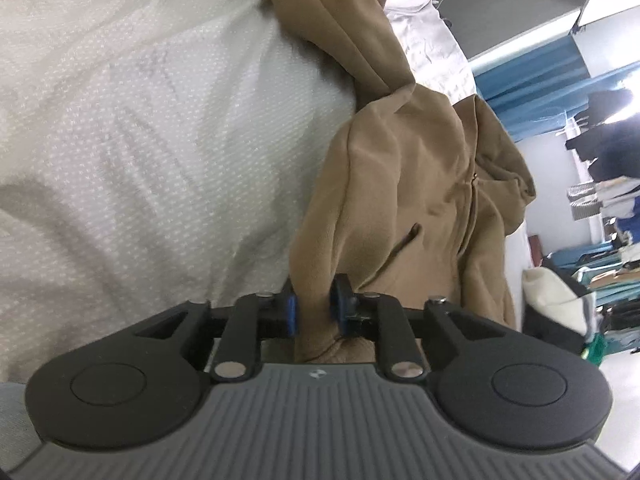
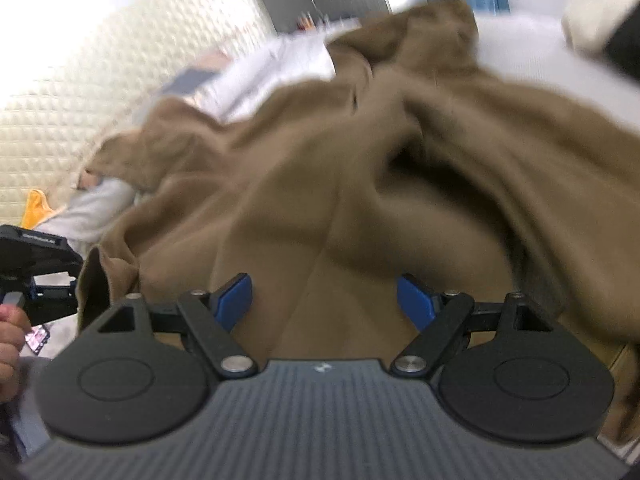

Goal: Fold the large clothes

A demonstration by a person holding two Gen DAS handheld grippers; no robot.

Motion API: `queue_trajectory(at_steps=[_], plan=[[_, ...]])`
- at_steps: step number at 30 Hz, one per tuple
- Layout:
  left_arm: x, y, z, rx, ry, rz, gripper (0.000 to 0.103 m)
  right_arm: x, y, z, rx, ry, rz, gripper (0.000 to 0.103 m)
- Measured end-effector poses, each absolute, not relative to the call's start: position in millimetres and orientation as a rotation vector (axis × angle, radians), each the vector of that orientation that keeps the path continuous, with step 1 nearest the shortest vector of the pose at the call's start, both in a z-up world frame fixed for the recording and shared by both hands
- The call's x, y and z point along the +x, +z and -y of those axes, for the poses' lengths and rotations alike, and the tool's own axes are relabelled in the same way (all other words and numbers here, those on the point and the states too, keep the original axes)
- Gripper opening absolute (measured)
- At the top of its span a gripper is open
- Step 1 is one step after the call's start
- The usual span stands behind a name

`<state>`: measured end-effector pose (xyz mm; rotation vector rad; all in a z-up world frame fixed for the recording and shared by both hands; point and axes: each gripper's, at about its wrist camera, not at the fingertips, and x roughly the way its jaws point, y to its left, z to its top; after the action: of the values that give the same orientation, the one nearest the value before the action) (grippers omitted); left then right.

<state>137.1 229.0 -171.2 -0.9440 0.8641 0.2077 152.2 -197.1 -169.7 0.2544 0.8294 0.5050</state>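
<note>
A tan zip-up hooded jacket (image 1: 420,184) lies crumpled on a white textured bed sheet (image 1: 140,140), its zipper and a pocket slit facing up. My left gripper (image 1: 315,310) is shut on a fold of the jacket's near edge, and the cloth is pinched between the blue pads (image 1: 291,312). In the right wrist view the same jacket (image 2: 360,160) fills the frame, blurred. My right gripper (image 2: 325,300) stands open just over the tan cloth, its blue pads (image 2: 236,300) wide apart and gripping nothing.
A white garment (image 1: 432,40) lies beyond the jacket. A quilted cream headboard (image 2: 80,80), an orange item (image 2: 36,208) and grey cloth (image 2: 92,212) are at the left. A hand (image 2: 10,340) holds the other gripper's body (image 2: 36,272). Clothes racks (image 1: 608,200) stand off the bed.
</note>
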Motion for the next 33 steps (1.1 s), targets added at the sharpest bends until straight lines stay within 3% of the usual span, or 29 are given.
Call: queue_trajectory(at_steps=[3, 6, 15, 19, 20, 22, 23, 24, 33], plan=[[132, -156, -217, -0.859, 0.218, -0.86, 0.043, 149, -170, 198, 0.252, 0.501, -0.831, 0.081], [120, -137, -208, -0.789, 0.213, -0.829, 0.052, 143, -166, 201, 0.261, 0.499, -0.819, 0.081], [115, -128, -169, -0.655, 0.146, -0.829, 0.068, 118, -150, 186, 0.178, 0.637, -0.718, 0.081], [126, -142, -153, -0.54, 0.202, -0.879, 0.07, 110, -161, 162, -0.012, 0.615, -0.733, 0.081], [128, -146, -150, -0.52, 0.212, -0.888, 0.069, 108, -166, 154, -0.073, 0.613, -0.739, 0.082], [132, -156, -148, -0.473, 0.268, -0.919, 0.046, 104, -170, 147, -0.137, 0.607, -0.724, 0.083], [133, -162, -148, -0.455, 0.299, -0.939, 0.028, 102, -170, 146, -0.151, 0.604, -0.713, 0.084], [134, -168, -152, -0.448, 0.33, -0.961, 0.021, 103, -168, 148, -0.148, 0.61, -0.708, 0.083], [133, -173, -176, -0.544, 0.404, -1.007, 0.019, 126, -112, 240, 0.153, 0.516, -0.655, 0.081]])
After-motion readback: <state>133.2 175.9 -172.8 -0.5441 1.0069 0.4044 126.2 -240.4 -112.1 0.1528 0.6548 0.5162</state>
